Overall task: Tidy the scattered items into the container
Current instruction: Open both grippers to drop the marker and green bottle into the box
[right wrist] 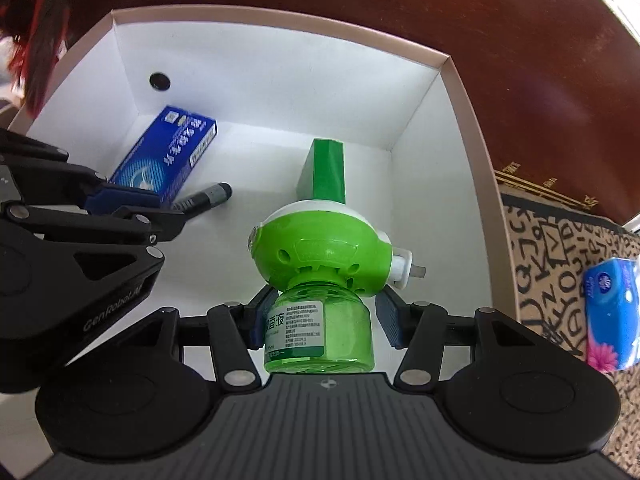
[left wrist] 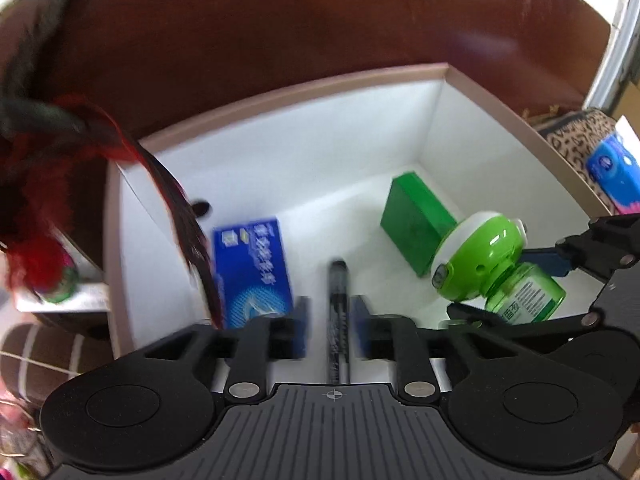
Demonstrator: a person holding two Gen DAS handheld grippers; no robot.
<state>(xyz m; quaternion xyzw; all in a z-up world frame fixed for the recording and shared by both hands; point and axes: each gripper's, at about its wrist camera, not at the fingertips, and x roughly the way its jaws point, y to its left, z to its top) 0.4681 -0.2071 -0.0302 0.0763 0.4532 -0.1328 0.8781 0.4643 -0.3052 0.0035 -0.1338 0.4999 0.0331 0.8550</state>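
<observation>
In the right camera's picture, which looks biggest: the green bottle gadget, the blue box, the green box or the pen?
1. Green bottle, though it is nearest the camera.
2. Blue box.
3. Green box.
4. Pen, partly hidden.

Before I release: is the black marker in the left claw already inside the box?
Inside. The black marker lies over the white cardboard box's floor beside the blue carton; left claw pads look parted.

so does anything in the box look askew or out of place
Mostly tidy. The green box stands on edge instead of lying flat, and the blue box leans against the container's left wall. The marker lies loose between the open left hand-held gripper fingers.
</observation>
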